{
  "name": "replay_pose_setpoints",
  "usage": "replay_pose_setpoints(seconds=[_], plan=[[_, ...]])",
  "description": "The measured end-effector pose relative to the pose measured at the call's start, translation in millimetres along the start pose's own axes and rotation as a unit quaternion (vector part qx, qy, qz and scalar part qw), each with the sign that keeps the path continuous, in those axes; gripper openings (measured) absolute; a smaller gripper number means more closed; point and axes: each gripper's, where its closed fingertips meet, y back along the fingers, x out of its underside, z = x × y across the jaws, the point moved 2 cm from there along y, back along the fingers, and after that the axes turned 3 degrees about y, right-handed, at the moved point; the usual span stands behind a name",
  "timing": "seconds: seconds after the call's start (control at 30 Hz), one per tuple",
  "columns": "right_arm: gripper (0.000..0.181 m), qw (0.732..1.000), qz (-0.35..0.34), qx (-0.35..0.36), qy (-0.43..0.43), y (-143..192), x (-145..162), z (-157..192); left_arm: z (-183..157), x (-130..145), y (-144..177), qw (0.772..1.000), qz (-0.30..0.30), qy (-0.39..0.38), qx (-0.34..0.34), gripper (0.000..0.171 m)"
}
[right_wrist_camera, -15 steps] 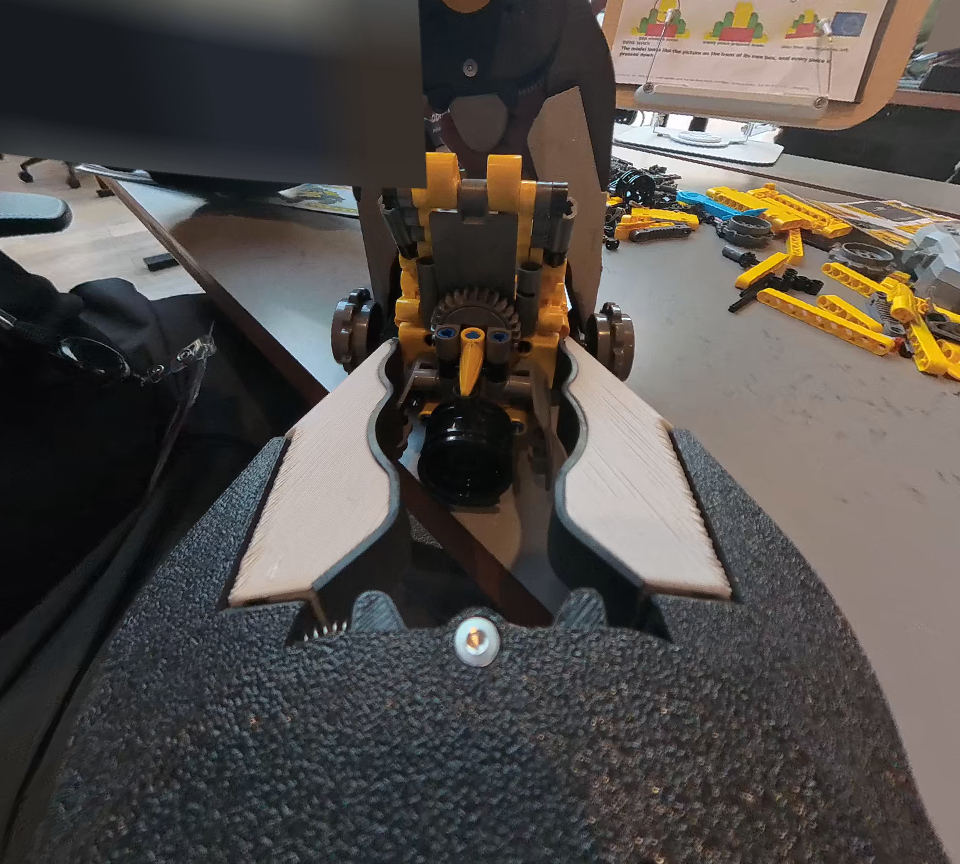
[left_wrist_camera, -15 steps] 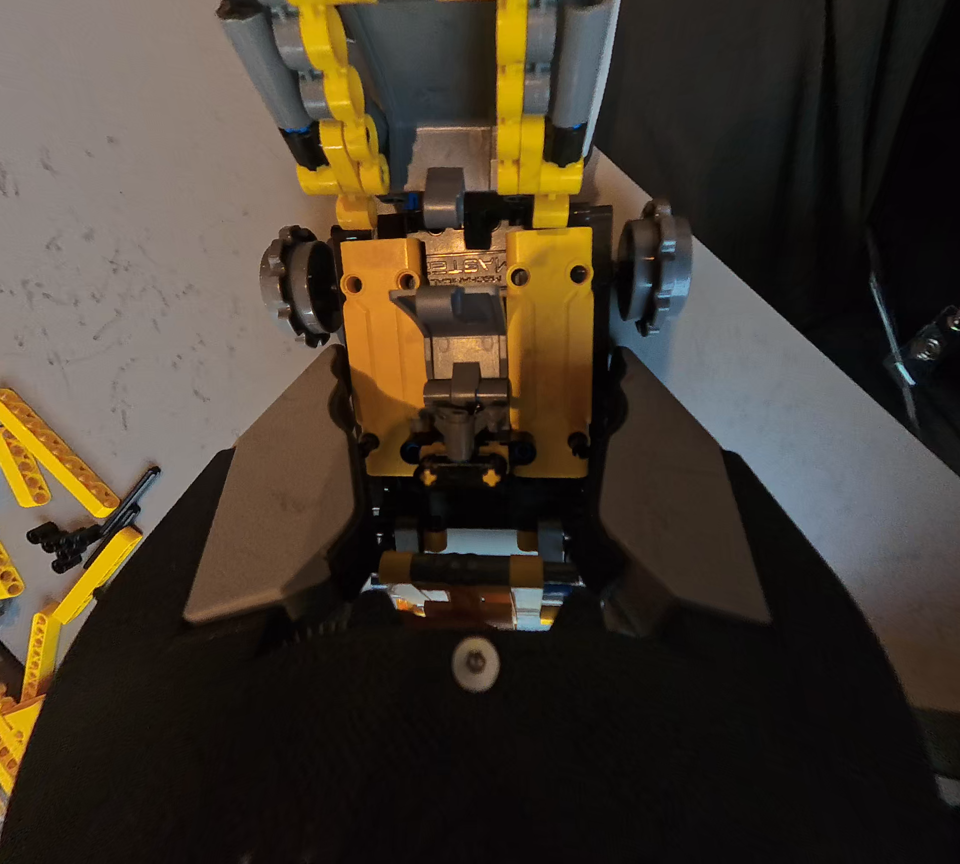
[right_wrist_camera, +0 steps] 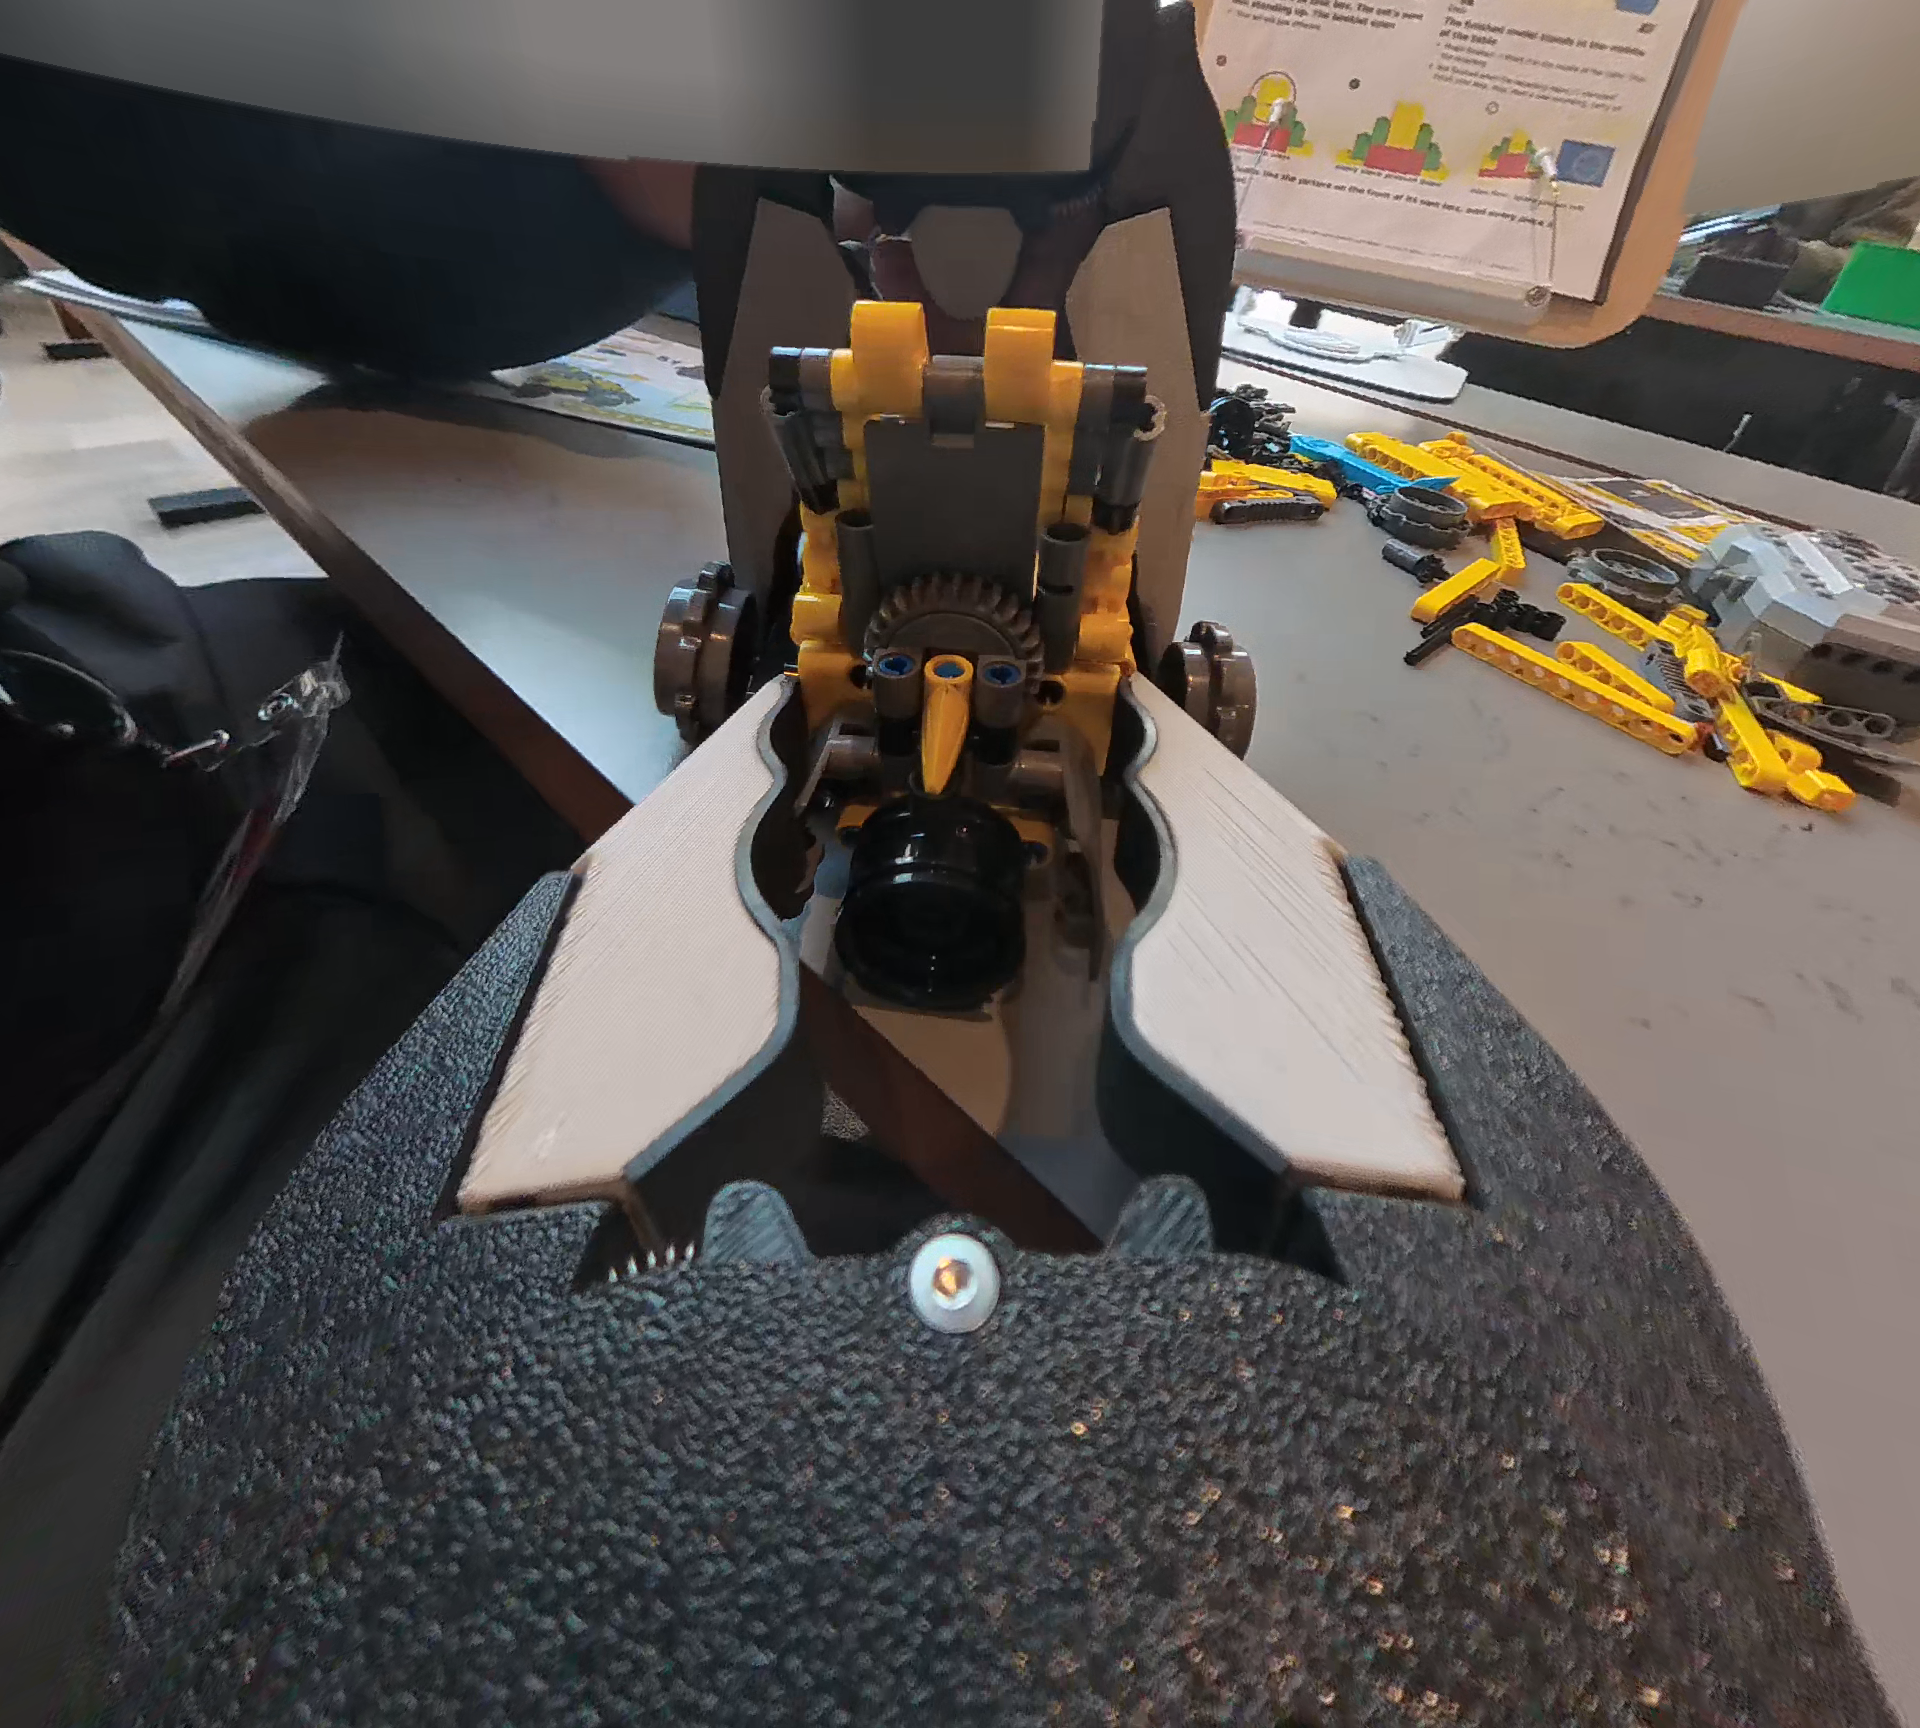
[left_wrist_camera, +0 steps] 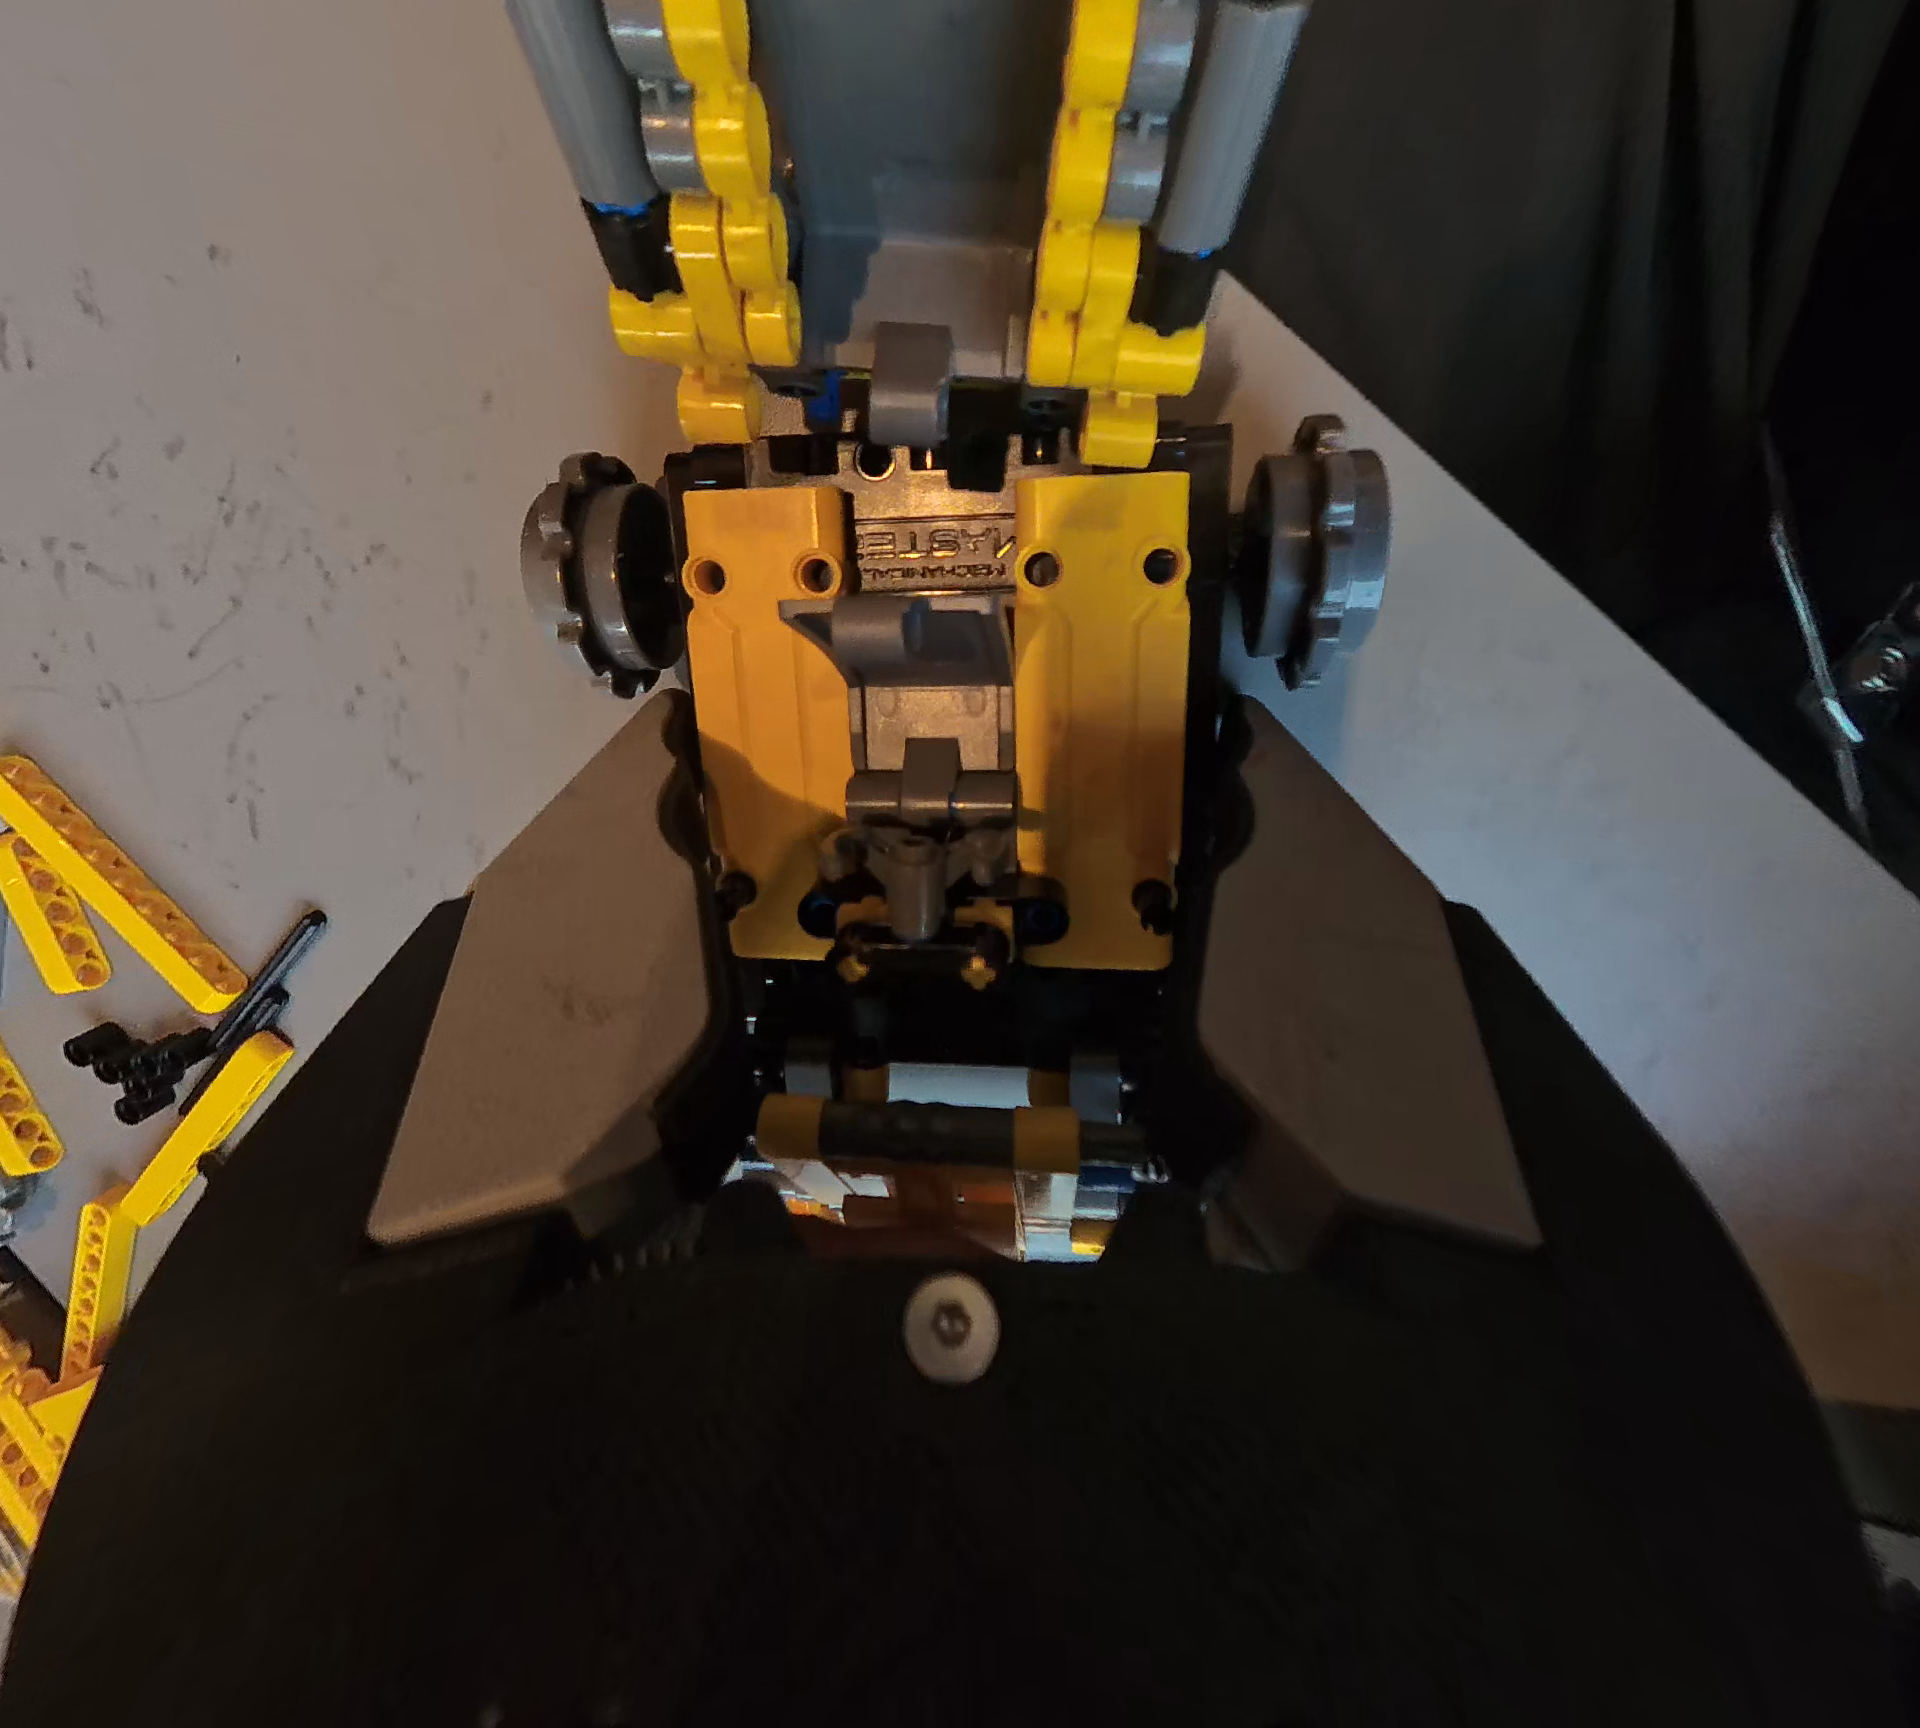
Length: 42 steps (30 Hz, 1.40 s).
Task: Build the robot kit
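A yellow, grey and black brick vehicle model (left_wrist_camera: 748, 743) is held between both grippers above the table's edge. My left gripper (left_wrist_camera: 951, 743) has grey fingers (left_wrist_camera: 582, 951) shut on the model's yellow-panelled body, between its two grey gear wheels (left_wrist_camera: 597, 572). My right gripper (right_wrist_camera: 951, 712) has white fingers (right_wrist_camera: 665, 930) shut on the other end of the model (right_wrist_camera: 951, 483), around a black wheel hub (right_wrist_camera: 925, 920) and a yellow pointed piece. The left gripper's grey fingers (right_wrist_camera: 753, 390) show behind the model in the right wrist view.
Loose yellow beams (left_wrist_camera: 114, 889) and black pins (left_wrist_camera: 145, 1065) lie on the white table (left_wrist_camera: 260, 328). Several more loose pieces (right_wrist_camera: 1579, 670), a grey block (right_wrist_camera: 1787, 587) and a picture sheet on a stand (right_wrist_camera: 1455, 47) are at right. A person's dark clothing (left_wrist_camera: 1558, 224) is beyond the table edge. About 7 cm separates my left fingertips from my right.
The model's far yellow-and-grey arm has straightened and come slightly nearer in the left wrist view. Both grippers keep their hold on the model.
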Motion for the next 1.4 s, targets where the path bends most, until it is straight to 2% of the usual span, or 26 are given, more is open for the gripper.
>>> replay_pose_setpoints(seconds=[0.17, 0.37, 0.63, 0.83, 1.03, 1.13, 1.27, 1.4], plan=[[0.057, 1.0, 0.013, 0.02, -0.012, -2.0, -0.6, -1.4, 1.5, 0.2, 0.2, 1.0, -0.003, 0.0, 0.001, 0.096], [0.057, 0.996, 0.041, -0.041, -0.074, -5.9, -0.6, -2.5, 1.5, -0.8, -0.1, 1.0, -0.005, -0.001, 0.002, 0.096], [0.057, 0.996, 0.03, -0.029, -0.079, -9.5, -2.6, 0.0, 0.4, -0.6, 0.0, 1.0, -0.006, -0.007, 0.006, 0.096], [0.057, 1.0, 0.0, -0.016, -0.016, -13.0, -3.1, 2.0, -0.5, 0.0, 0.2, 1.0, -0.005, -0.011, 0.008, 0.096], [0.058, 0.999, 0.028, -0.034, 0.011, -13.5, -2.1, 0.8, -0.8, -1.6, -0.5, 1.0, 0.002, -0.007, 0.006, 0.096], [0.057, 0.998, 0.052, -0.034, -0.003, -17.3, -4.0, 0.0, -0.4, 0.0, -0.2, 1.0, 0.005, -0.005, 0.006, 0.096], [0.057, 1.0, 0.019, -0.008, -0.011, -18.7, -2.8, 2.6, -0.7, 1.7, 0.3, 1.0, 0.005, -0.009, 0.008, 0.096], [0.058, 1.0, 0.008, -0.016, -0.015, -17.1, -2.1, 2.3, -1.4, 0.3, -0.3, 1.0, 0.003, -0.007, 0.007, 0.096]])
